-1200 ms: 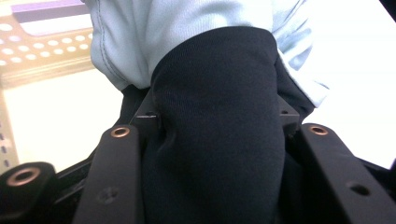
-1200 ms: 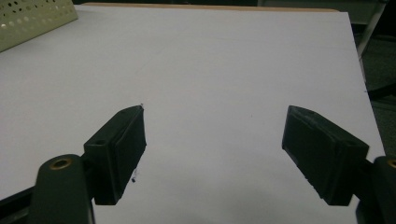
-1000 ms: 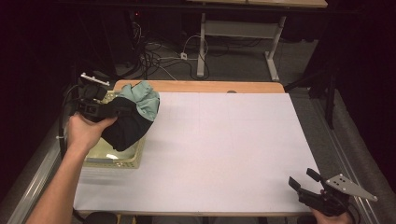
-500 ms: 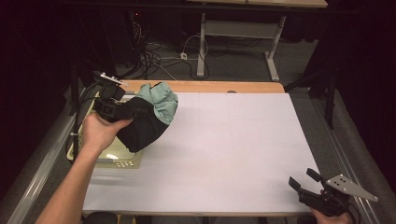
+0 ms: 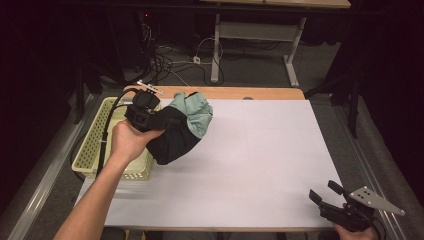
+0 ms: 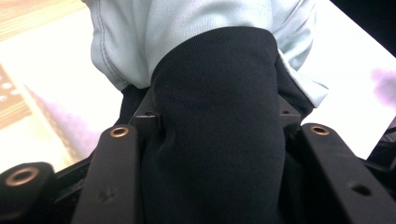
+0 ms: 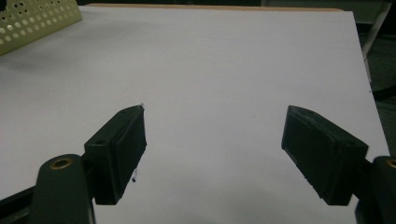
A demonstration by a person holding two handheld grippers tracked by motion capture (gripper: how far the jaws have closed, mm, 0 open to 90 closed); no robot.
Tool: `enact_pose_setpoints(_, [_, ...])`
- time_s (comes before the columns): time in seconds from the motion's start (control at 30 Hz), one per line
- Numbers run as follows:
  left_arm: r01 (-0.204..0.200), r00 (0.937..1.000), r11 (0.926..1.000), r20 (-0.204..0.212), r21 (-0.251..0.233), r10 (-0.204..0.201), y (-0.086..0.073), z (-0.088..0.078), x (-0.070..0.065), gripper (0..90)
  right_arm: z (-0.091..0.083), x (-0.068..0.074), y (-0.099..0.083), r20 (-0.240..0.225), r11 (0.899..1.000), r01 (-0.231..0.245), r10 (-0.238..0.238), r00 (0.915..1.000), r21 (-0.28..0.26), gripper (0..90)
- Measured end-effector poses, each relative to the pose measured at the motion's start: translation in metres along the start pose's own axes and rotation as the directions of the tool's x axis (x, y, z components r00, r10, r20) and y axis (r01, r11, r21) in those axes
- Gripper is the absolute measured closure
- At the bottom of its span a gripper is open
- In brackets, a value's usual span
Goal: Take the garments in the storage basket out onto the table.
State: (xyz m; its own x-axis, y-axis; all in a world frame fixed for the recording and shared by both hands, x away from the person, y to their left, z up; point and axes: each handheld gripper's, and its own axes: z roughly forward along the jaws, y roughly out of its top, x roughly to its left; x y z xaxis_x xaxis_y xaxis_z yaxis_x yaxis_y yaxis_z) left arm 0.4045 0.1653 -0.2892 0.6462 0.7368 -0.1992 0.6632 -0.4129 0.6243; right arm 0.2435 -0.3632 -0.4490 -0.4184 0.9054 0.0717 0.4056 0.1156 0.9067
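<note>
Left tongs (image 5: 150,116) clamp a black-and-mint garment (image 5: 181,131) above the bench (image 5: 260,165), beside a basket (image 5: 100,145). Right tongs (image 5: 327,196) gape wide, empty.

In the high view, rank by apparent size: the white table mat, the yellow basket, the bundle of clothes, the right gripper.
1. White table mat
2. Yellow basket, partly hidden by the arm, and bundle of clothes: look alike, unsure
3. Right gripper
</note>
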Motion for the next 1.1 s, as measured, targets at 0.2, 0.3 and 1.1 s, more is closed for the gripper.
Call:
enact_pose_setpoints(0.2, [-0.019,0.9997,0.9998,0.014,0.009,0.019,0.007,0.014,-0.010,51.7,0.001,0.000,0.000,-0.002,1.000,0.003,-0.003,1.0000,0.005,22.8])
enact_pose_setpoints(0.3, [-0.028,0.9994,0.9996,0.020,0.008,0.028,0.011,0.021,-0.014,51.4,0.000,0.001,0.000,-0.002,1.000,0.005,-0.005,1.0000,0.003,22.8])
enact_pose_setpoints(1.1, [-0.021,0.9994,0.9991,0.029,0.036,0.020,0.030,0.090,-0.023,50.6,0.000,0.001,0.000,-0.004,1.000,0.007,-0.007,1.0000,0.003,22.8])
